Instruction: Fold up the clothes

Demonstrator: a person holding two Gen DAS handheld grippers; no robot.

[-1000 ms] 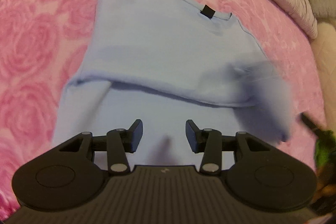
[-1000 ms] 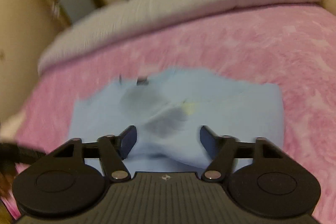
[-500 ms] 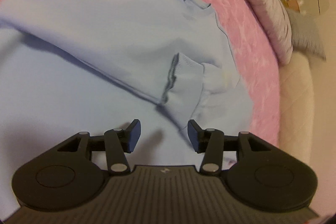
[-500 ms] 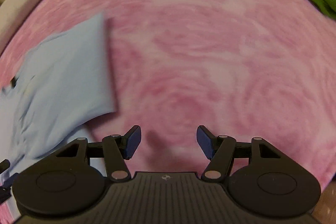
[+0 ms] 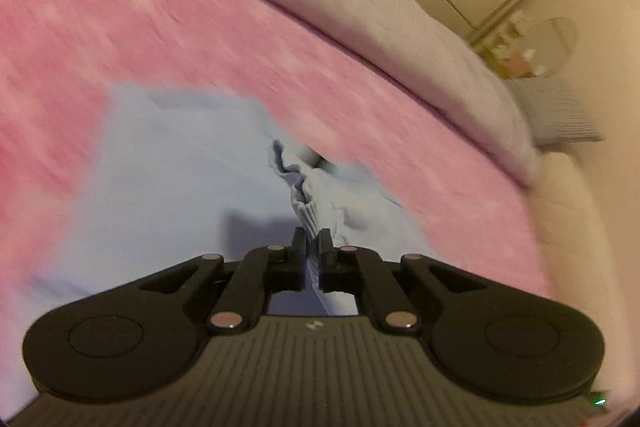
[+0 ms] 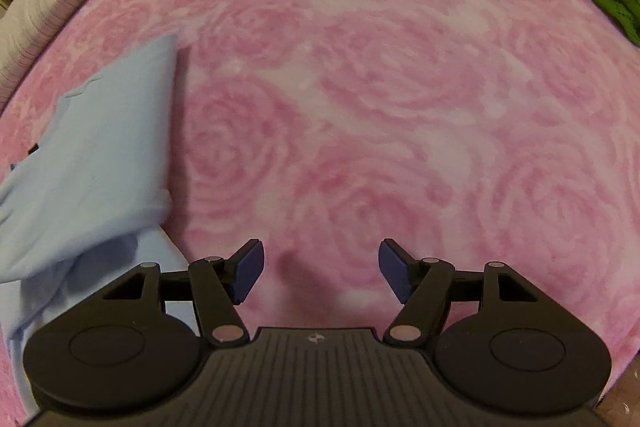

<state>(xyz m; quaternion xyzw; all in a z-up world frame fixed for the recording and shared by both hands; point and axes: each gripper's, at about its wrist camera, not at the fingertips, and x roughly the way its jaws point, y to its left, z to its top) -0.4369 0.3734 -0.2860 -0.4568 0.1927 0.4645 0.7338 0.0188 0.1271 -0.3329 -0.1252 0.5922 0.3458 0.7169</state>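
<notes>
Where left tongs (image 5: 312,247) pinch, cuff (image 5: 305,205) points away.

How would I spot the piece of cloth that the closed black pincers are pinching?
Find the pink rose-patterned blanket covering the bed, then the pale blue sweatshirt lying flat on it. The left gripper is shut on the sweatshirt's ribbed cuff, the only ridged, bunched-up bit of otherwise smooth blue fabric.

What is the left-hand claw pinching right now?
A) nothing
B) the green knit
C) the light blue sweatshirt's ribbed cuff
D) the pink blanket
C: the left gripper is shut on the ribbed cuff of the light blue sweatshirt.
</notes>
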